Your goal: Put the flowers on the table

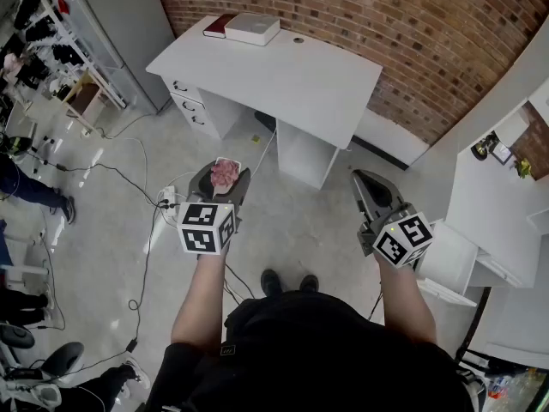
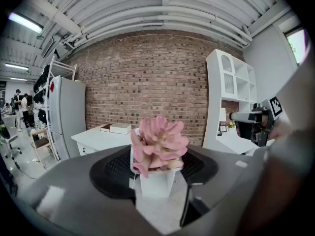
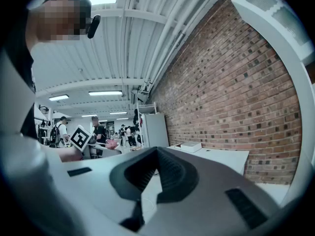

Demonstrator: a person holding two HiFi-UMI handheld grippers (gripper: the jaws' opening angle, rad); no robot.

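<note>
A pink succulent-like flower (image 1: 226,173) in a small white pot (image 2: 156,182) sits between the dark pads of my left gripper (image 1: 225,180), which is shut on the pot and held over the floor in front of the white table (image 1: 292,80). In the left gripper view the flower (image 2: 158,142) stands upright, with the table (image 2: 96,137) further off to the left. My right gripper (image 1: 371,185) hangs to the right of the table, its jaws together at the tip (image 3: 156,151) and nothing between them. The table (image 3: 221,157) also shows beyond it.
A dark red book (image 1: 220,26) and a white box (image 1: 252,28) lie on the table's far left corner. Cables and a power strip (image 1: 167,201) trail on the floor at left. A white shelf unit (image 1: 497,200) stands at right, with a brick wall (image 1: 412,33) behind.
</note>
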